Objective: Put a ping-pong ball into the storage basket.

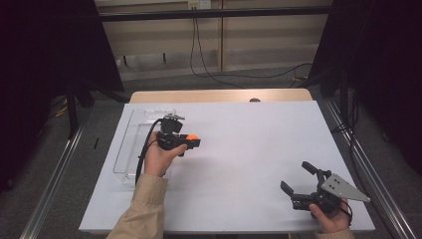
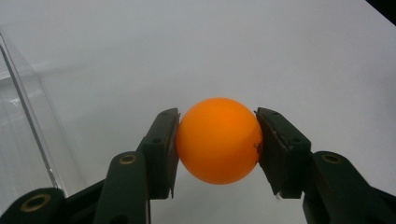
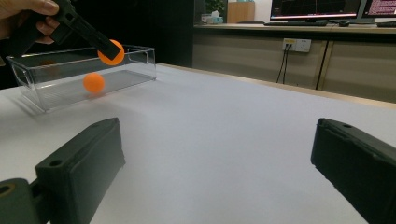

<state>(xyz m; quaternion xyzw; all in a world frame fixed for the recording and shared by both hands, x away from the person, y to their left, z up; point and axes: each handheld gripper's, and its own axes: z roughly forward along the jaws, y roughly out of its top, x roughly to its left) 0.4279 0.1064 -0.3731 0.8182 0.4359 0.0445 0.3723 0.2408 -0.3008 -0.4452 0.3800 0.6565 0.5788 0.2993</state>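
1. Pinching the smooth orange plastic ball (image 2: 218,140) at its widest line only, your left gripper (image 2: 217,148) could let it squirt out if you ease the squeeze or jolt.
2. Released now, it would bounce on the white table (image 1: 249,149), since the clear plastic bin (image 1: 128,144) lies at nine o'clock of the ball.
3. A second orange ball (image 3: 93,82) already rests inside.
4. Your right gripper (image 1: 296,178), at five o'clock, rests spread and empty.

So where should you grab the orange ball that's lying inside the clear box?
Pinch the second ball across its widest middle, coming straight down from above. It is round, so any pair of opposite sides works, but the clear box has walls all round and an open top. The right gripper is open and free.
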